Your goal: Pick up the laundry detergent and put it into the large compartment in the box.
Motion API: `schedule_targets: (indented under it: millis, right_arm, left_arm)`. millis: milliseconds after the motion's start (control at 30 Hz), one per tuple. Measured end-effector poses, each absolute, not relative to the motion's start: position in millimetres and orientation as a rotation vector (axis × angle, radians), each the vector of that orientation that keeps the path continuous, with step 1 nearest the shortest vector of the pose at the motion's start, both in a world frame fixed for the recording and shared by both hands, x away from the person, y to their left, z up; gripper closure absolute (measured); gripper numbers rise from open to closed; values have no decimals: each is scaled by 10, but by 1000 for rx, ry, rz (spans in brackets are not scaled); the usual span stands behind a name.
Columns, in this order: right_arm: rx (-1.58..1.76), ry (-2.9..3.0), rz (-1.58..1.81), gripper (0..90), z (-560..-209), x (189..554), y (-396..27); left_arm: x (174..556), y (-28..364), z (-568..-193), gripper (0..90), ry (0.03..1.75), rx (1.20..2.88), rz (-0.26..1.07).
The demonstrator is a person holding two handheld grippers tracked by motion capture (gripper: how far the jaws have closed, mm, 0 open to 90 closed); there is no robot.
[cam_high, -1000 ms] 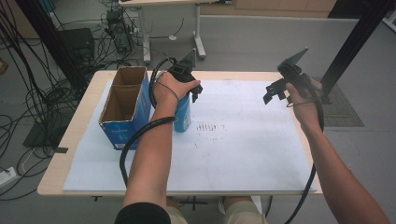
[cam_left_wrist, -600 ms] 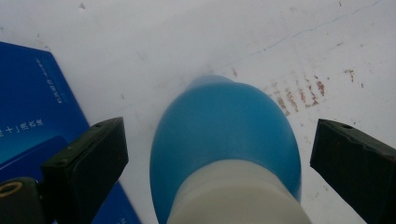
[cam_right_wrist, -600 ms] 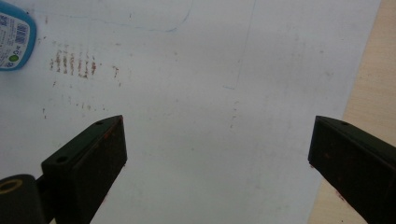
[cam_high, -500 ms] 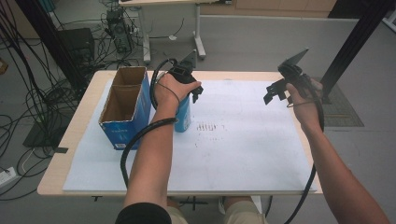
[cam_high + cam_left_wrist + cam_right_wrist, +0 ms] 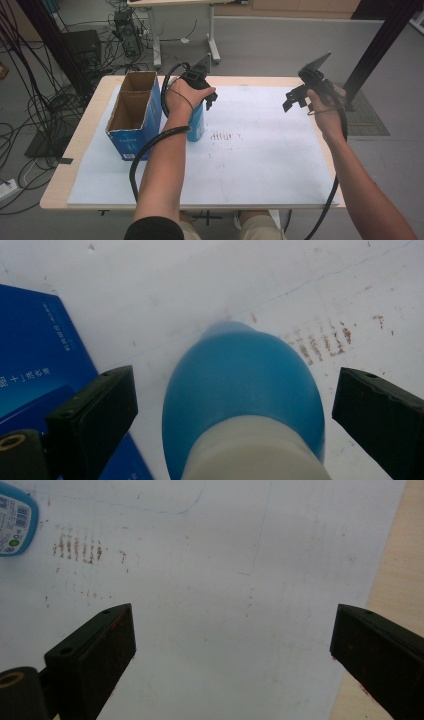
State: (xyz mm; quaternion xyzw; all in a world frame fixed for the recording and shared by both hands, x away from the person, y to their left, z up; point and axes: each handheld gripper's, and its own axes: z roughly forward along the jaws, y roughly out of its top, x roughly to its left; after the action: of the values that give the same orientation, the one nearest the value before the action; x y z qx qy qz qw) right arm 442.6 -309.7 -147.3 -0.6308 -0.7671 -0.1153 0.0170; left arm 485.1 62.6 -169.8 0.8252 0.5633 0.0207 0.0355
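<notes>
A blue bottle with a white cap stands upright on the white sheet, just right of an open blue cardboard box. My left gripper hovers right over the bottle's top, open, its jaws wide on either side of the cap without touching it. In the left gripper view the bottle fills the gap between the jaws. My right gripper hangs open above the right part of the sheet, with nothing between its jaws. A corner of the bottle shows far off in the right gripper view.
Rows of brown marks stain the sheet near the bottle. The wooden table edge lies just beyond the sheet's right side. Cables and a black stand crowd the floor at the left.
My left gripper has edged slightly down and over the bottle's top. The right gripper has stayed in place.
</notes>
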Motion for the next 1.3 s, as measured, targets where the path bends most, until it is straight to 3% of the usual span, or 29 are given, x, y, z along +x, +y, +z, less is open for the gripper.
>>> schedule_targets:
  millis: [1300]
  right_arm:
    - [-1957, -2385, -355, 44, -1496, 4440, -3098]
  left_arm:
    - [4890, 609, -1751, 48, 1750, 2536, 47]
